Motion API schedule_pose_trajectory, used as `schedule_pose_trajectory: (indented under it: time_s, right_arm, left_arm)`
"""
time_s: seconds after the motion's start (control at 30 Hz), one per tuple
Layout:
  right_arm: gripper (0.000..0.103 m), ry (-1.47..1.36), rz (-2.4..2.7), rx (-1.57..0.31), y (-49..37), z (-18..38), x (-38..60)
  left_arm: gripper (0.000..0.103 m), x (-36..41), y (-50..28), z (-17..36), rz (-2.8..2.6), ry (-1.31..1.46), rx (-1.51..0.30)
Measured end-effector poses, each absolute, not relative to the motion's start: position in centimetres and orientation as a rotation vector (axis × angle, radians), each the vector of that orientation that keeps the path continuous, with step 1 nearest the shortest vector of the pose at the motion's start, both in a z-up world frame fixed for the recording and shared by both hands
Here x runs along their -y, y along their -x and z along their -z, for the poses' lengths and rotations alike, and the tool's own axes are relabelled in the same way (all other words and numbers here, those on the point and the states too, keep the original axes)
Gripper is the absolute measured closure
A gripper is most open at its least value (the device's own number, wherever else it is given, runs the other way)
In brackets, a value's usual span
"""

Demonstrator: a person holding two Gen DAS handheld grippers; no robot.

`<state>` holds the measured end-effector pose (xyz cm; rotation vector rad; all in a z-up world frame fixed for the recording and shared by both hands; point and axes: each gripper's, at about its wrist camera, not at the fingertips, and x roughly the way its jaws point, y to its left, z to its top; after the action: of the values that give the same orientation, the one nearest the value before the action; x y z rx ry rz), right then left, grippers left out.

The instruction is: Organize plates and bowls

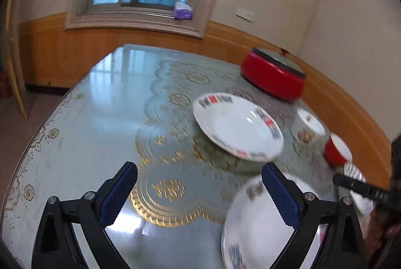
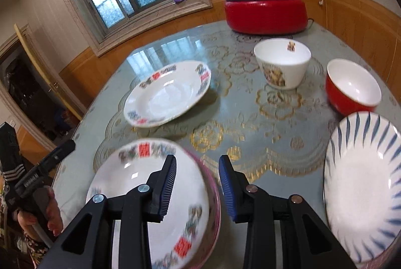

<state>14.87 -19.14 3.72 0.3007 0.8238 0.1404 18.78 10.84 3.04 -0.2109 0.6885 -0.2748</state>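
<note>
A white patterned plate lies mid-table; it also shows in the left wrist view. A second patterned plate sits on a pink-rimmed plate near the front, under my right gripper, which is open and empty with its left finger over the plate. My left gripper is open and empty, its right finger over that same plate. A white bowl, a red bowl and a blue-striped plate stand to the right.
A red electric pot with a grey lid stands at the table's far side, also in the left wrist view. The glass-topped table has a lace cloth. Wood-panelled walls and a window lie beyond.
</note>
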Motion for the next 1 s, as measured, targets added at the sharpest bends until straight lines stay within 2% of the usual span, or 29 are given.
schedule_pose_trajectory:
  time_s: [0.33, 0.47, 0.57, 0.87, 1.0]
  right_arm:
    - [0.067, -0.327, -0.107, -0.895, -23.3, -2.4, 19.1]
    - [0.065, -0.399, -0.114, -0.955, -26.2, -1.1, 19.5]
    - [0.065, -0.443, -0.119, -0.989, -27.7, 0.0, 19.8]
    - [0.065, -0.557, -0.165, -1.053, -29.9, 2.8, 20.1]
    - [0.065, -0.618, -0.187, -1.049, -30.8, 3.6, 20.8]
  left_arm:
    - [0.002, -9.6, -27.5, -0.2, 0.127, 0.138, -0.818]
    - [0.006, -9.0, -29.9, 1.7, 0.151, 0.182, -0.891]
    - [0.012, -8.4, -31.0, 2.5, 0.157, 0.18, -0.919]
    - [0.021, -6.5, -33.5, 3.3, 0.202, 0.153, -0.936]
    - [0.032, -6.3, -34.4, 3.6, 0.228, 0.176, -0.95]
